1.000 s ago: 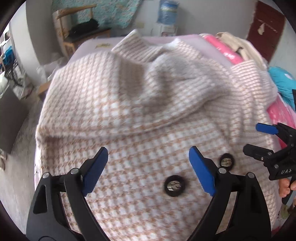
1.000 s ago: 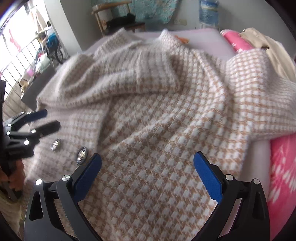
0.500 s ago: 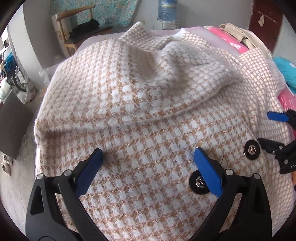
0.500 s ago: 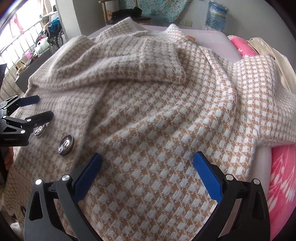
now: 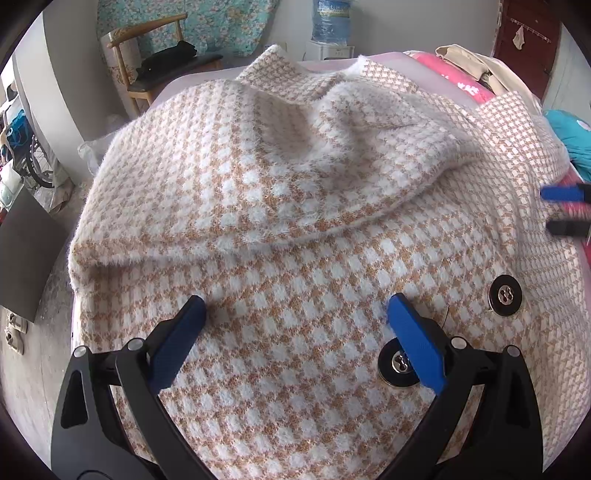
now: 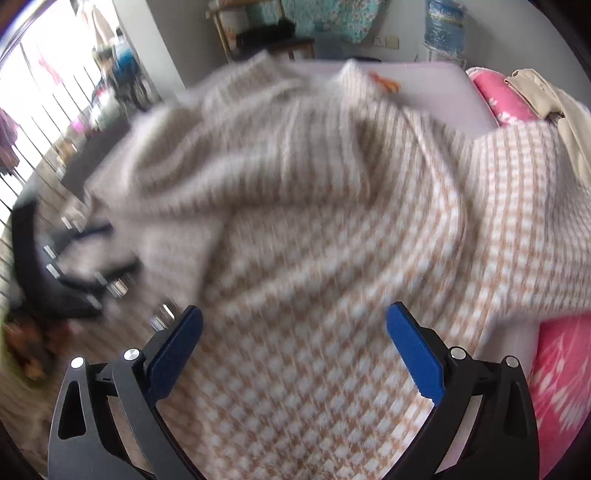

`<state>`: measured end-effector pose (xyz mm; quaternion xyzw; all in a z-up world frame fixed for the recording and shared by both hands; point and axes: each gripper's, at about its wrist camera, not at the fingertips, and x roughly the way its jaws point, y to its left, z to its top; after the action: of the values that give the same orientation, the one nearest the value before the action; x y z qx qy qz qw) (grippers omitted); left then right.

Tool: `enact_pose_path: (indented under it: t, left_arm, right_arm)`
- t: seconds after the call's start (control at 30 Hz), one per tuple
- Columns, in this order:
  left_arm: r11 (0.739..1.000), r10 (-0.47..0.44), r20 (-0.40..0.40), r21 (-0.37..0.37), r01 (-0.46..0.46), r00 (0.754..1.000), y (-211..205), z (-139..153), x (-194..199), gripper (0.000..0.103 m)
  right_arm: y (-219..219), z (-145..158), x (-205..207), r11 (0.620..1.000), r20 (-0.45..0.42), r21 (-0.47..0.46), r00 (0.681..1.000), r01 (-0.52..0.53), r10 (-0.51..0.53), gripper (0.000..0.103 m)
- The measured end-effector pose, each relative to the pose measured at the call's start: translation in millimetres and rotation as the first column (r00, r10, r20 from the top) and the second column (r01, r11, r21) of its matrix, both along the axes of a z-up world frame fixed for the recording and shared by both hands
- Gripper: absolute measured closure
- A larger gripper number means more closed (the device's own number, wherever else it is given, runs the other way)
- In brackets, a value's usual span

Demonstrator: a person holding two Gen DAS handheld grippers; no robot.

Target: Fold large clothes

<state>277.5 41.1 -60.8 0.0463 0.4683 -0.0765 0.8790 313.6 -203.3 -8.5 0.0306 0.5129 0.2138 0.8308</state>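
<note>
A large fluffy coat (image 5: 295, 229) in a tan-and-white check lies spread over a bed (image 5: 388, 61), covering most of the pale mattress and rumpled into soft folds toward its far collar. Two big dark round buttons sit on the near part of the coat: one button (image 5: 397, 363) lies partly behind the right blue pad of the left hand-held gripper (image 5: 295, 317), the other button (image 5: 505, 295) lies further right. The left hand-held gripper hangs over the coat with its jaws spread wide; they opened further within the last second, and nothing is pinched between them. The right hand-held gripper (image 6: 293, 325) is also spread wide over the checked fabric with nothing clamped; its view is blurred. Its fingertips (image 5: 561, 194) show at the right edge of the left wrist view.

Along the bed's right side lie pink bedding (image 6: 561, 373), a cream garment (image 5: 469, 61) and something teal (image 5: 570, 129). Behind the bed stand a wooden chair (image 5: 147, 55) with dark cloth on its seat and a blue water bottle (image 5: 330, 20) on a dispenser; whether the bottle holds water cannot be told.
</note>
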Motion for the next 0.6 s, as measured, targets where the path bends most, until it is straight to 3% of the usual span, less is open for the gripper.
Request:
enact_pose_path:
  t: [0.13,0.2,0.3,0.4,0.6]
  left_arm:
    - [1.0,-0.007,-0.007,-0.017,0.007,1.0,2.8,1.4,1.4,0.008]
    - [0.998,0.0,-0.006,-0.066,0.0,1.0,11.7,7.1,1.2,0.008]
    - [0.991,0.069,0.045,-0.117,-0.063,0.997,37.8,20.0,0.2,0.008]
    - [0.979,0.176,0.095,-0.122,-0.164,0.98,69.5,29.1,1.5,0.008]
    - [0.947,0.304,0.062,-0.126,-0.294,0.951,114.1,23.1,2.8,0.008]
  right_arm:
    - [-2.6,19.5,32.9,0.996,0.008,0.08,1.0,0.024,-0.025,0.006]
    - [-1.2,21.9,52.6,0.995,0.004,0.098,1.0,0.031,-0.031,0.006]
    - [-2.8,13.8,91.2,0.989,-0.054,0.131,0.997,0.066,-0.059,0.008]
    - [-7.2,-1.0,121.1,0.984,-0.115,0.137,0.989,0.11,-0.095,0.017]
    - [-6.5,-36.7,143.8,0.985,-0.226,0.095,0.967,0.141,-0.117,0.037]
